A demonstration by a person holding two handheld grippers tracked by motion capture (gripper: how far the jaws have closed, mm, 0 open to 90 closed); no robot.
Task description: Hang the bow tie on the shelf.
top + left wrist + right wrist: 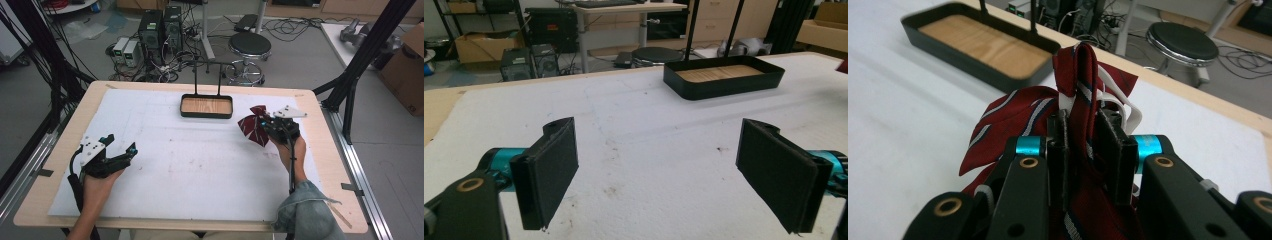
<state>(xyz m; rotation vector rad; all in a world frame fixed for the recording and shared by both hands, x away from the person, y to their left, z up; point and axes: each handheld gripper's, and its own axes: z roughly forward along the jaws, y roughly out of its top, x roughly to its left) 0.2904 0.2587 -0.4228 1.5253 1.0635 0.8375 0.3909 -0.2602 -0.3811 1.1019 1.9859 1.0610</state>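
A dark red striped bow tie (253, 126) with a white band hangs off the table's right side, pinched by my right gripper (272, 125). In the right gripper view the red fabric (1013, 117) bulges out to the left of the jaws, and its knot and white strap (1082, 75) stick up between them, with my right gripper (1088, 150) shut on it. My left gripper (120, 145) rests low at the table's left, open. The left gripper view has its two black pads (551, 170) wide apart around bare white cloth, my left gripper (659, 175) holding nothing.
A black tray (206, 115) with a wooden bottom and a tall wire handle stands at the back middle; its wall (724, 85) also appears ahead of the left gripper. A white cloth (190, 160) covers the wooden table. A stool (249, 47) and computers stand beyond.
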